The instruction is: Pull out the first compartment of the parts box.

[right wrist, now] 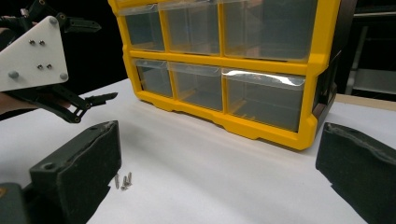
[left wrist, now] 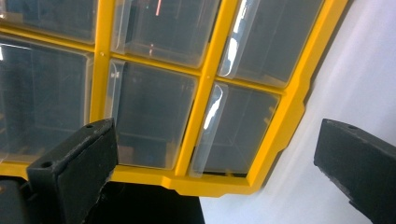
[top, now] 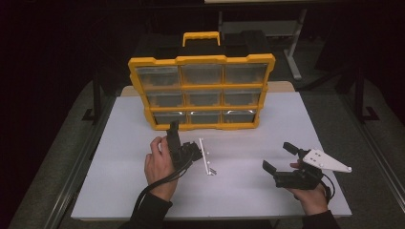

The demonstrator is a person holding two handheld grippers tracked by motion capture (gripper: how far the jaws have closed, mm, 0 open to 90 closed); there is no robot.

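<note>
A yellow organizer (top: 203, 87) with nine clear drawers stands upright at the back of the white table (top: 248, 195). My left gripper (top: 184, 139) is open just in front of the organizer's lower left corner, nothing between its jaws. In the left gripper view the jaws (left wrist: 215, 158) stand wide apart and face the lower drawers of the organizer (left wrist: 205, 93) close up. My right gripper (top: 278, 156) is open over the table's right front, empty. In the right gripper view its jaws (right wrist: 217, 163) frame the organizer (right wrist: 219, 63) farther off; the left gripper (right wrist: 102, 60) shows at the upper left.
A few small screws (right wrist: 123, 181) lie on the table by the right gripper's left jaw. Both grippers trail cables toward the front edge. The room around the table is dark, with a table frame behind the organizer.
</note>
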